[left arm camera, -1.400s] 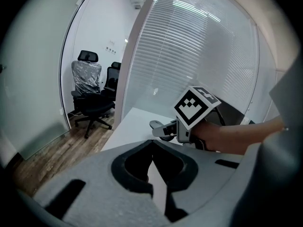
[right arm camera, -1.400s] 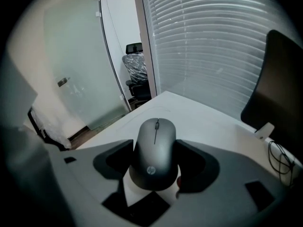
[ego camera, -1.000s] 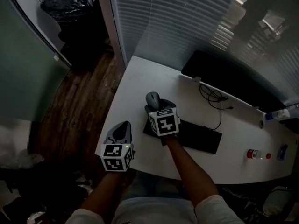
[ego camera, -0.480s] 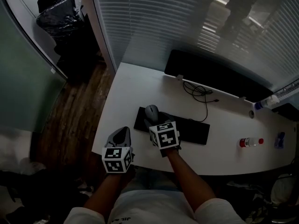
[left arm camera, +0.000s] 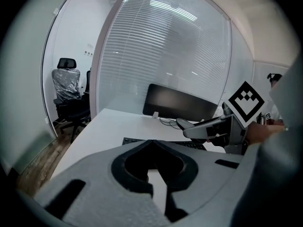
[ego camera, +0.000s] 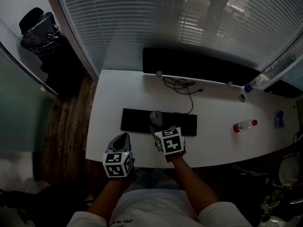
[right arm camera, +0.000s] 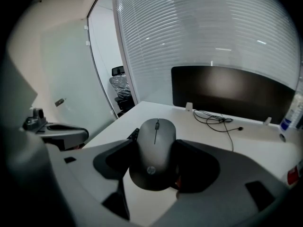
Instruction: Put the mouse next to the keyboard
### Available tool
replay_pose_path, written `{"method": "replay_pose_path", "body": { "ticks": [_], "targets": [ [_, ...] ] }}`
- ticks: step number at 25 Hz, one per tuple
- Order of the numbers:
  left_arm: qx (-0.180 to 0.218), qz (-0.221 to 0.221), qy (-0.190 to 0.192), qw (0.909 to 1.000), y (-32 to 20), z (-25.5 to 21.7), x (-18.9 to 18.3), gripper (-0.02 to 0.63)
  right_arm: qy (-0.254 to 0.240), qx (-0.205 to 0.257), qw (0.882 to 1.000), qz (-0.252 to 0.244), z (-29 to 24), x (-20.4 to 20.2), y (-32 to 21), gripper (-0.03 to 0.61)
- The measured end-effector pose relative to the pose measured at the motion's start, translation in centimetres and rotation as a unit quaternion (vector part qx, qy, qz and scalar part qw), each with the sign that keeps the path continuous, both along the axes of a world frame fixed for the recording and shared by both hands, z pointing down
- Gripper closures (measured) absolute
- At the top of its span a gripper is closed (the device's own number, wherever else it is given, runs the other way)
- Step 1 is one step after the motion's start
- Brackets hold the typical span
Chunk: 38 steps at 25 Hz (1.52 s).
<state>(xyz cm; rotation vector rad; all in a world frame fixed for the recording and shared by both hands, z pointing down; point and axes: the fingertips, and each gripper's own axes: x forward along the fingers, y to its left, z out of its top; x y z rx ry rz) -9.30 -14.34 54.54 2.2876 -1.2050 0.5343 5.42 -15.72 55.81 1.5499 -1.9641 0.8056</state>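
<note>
Mouse (right arm camera: 155,151), pinched in my right hand-held gripper (ego camera: 156,122), now hangs over the keyboard's (ego camera: 135,120) middle instead of its left end, not yet set down, while my left hand-held gripper (ego camera: 122,137) is pressed together and empty.

White table (ego camera: 113,126): keyboard (ego camera: 137,121) at nine o'clock, monitor (ego camera: 199,66) at twelve, cable (ego camera: 182,85) before it, bottle (ego camera: 244,125) lying at three.

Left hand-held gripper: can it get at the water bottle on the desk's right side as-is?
Probably not directly: the water bottle lies far across the desk, and the right hand-held gripper, shut on the mouse, sits between it and the left hand-held gripper.
</note>
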Motion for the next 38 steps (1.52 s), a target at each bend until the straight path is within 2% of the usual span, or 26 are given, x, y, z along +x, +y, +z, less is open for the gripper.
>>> {"method": "replay_pose_path", "body": {
  "ticks": [13,21,29,38],
  "targets": [
    [0.007,0.106,0.004,0.9944,2.4,-0.8,10.2,0.609,0.018,-0.006,0.992,0.121,0.5,12.2,7.5,0.288],
    [0.007,0.145,0.001,0.9895,4.1,-0.1,15.8,0.609,0.027,-0.022,0.985,0.170,2.2,18.5,11.7,0.288],
    [0.004,0.149,-0.004,0.9888,5.0,0.6,18.0,0.609,0.031,-0.045,0.979,0.199,5.0,22.6,14.4,0.288],
    [-0.018,0.156,-0.024,0.9874,6.1,3.1,19.2,0.609,0.036,-0.078,0.972,0.217,10.0,26.9,15.4,0.288]
  ]
}}
